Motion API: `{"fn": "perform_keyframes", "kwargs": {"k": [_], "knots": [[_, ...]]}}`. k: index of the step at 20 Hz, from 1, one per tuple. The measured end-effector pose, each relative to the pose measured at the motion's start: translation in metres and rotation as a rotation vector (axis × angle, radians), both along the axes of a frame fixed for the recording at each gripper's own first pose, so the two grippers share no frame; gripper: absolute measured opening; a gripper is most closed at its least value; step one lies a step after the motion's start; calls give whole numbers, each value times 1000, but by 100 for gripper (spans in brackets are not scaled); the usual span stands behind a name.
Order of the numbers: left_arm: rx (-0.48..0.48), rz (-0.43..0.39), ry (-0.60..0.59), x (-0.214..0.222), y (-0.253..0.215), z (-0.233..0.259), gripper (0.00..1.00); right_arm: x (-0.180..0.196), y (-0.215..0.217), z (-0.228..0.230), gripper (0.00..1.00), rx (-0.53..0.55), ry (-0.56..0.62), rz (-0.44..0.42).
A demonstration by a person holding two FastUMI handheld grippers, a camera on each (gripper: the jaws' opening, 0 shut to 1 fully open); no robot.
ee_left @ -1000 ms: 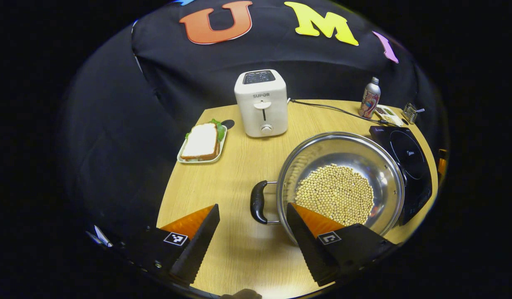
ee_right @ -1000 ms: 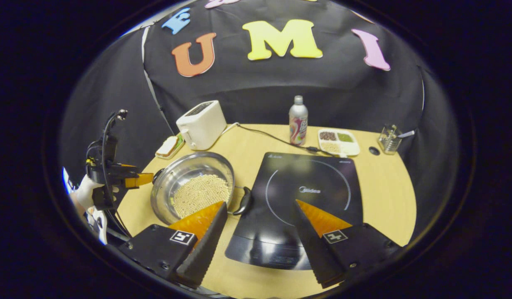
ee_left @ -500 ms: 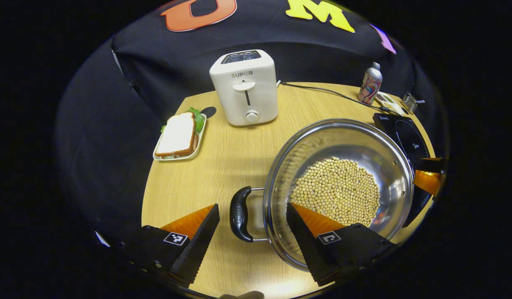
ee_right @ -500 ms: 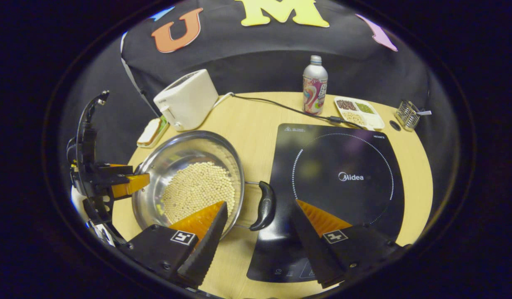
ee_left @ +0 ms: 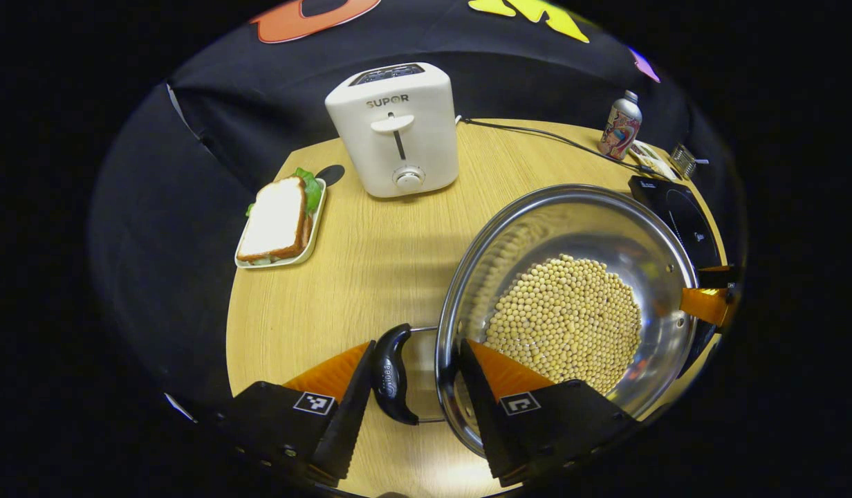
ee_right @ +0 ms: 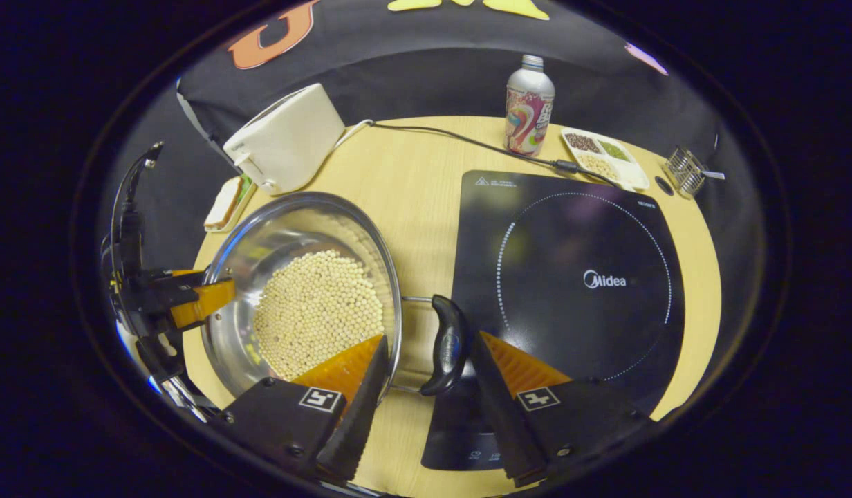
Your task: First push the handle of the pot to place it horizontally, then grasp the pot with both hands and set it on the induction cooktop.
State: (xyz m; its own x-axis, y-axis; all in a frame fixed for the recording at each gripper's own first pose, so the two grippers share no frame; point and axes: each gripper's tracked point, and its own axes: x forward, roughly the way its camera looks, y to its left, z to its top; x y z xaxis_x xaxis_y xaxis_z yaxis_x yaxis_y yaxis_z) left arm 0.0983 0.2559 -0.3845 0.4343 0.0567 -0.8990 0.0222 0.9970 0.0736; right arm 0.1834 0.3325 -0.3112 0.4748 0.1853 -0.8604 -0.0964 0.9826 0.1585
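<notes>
While both grippers are straddling the pot's side handles, this is how things are lying:

Pot: the steel pot [ee_left: 571, 304], holding pale beans [ee_left: 564, 321], is sitting on the wooden table [ee_left: 371, 256], its rim just beside the induction cooktop [ee_right: 571, 277].
Left gripper: the left gripper [ee_left: 412, 387] is bracketing the left handle [ee_left: 389, 373]; one finger seems to touch it, the other is lying over the rim, so the fingers are parted, not clamped.
Right gripper: the right gripper [ee_right: 426, 373] is straddling the right handle [ee_right: 448, 344], fingers apart, gaps showing on both sides.
Edges: the right handle is overlapping the cooktop's near edge.
Open room: bare table is lying between pot and toaster [ee_left: 395, 131]; the sandwich plate [ee_left: 281, 221] is sitting near the table's left edge.
</notes>
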Motion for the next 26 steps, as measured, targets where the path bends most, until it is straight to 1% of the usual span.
{"fn": "perform_keyframes", "kwargs": {"k": [1,2,3,5,6,7,8,9,10,11,12,13,14,15,16,18,19,20,21,22,26], "knots": [[-8,5,26,-3,1,-2,62,1,0,0,73,0,12,-9],[-16,15,22,-1,0,-1,82,3,1,1,71,-1,25,-29],[-16,26,32,-3,-1,-2,70,1,1,2,64,-1,35,-34],[-2,40,43,-4,0,-3,70,3,0,1,64,-3,49,-11],[1,42,43,-2,-1,-2,60,5,0,0,60,-3,47,-5],[-3,51,49,-3,-2,-1,69,3,0,2,61,-2,47,-7],[-13,71,56,-4,-3,1,69,3,0,2,60,-5,43,0],[-28,78,72,-6,-5,-1,75,2,-2,2,57,-4,46,-9],[-38,81,79,-8,-7,0,64,-1,-4,5,53,11,51,-34],[-30,76,68,-10,-7,8,62,3,-3,7,52,34,31,-40],[-26,82,49,-10,-6,15,62,9,-4,10,53,43,8,-25],[-30,96,35,-12,-6,26,62,8,-11,17,51,41,-23,-10],[-35,107,23,-13,-7,38,61,11,-15,25,53,38,-58,6],[-38,114,5,-13,-12,52,61,13,-19,33,53,37,-91,18],[-42,119,-7,-15,-17,65,72,15,-22,38,53,35,-113,23],[-39,118,-25,-16,-26,82,72,16,-31,46,53,34,-129,25],[-39,113,-28,-17,-34,87,72,13,-38,52,51,35,-133,17],[-40,107,-28,-17,-41,89,66,13,-45,54,51,34,-135,10],[-42,99,-27,-18,-50,91,61,12,-46,50,53,34,-133,3],[-45,92,-25,-18,-60,92,61,9,-50,50,51,34,-130,-7],[-49,46,-23,-15,-100,96,61,4,-72,49,51,37,-126,-50]]}}
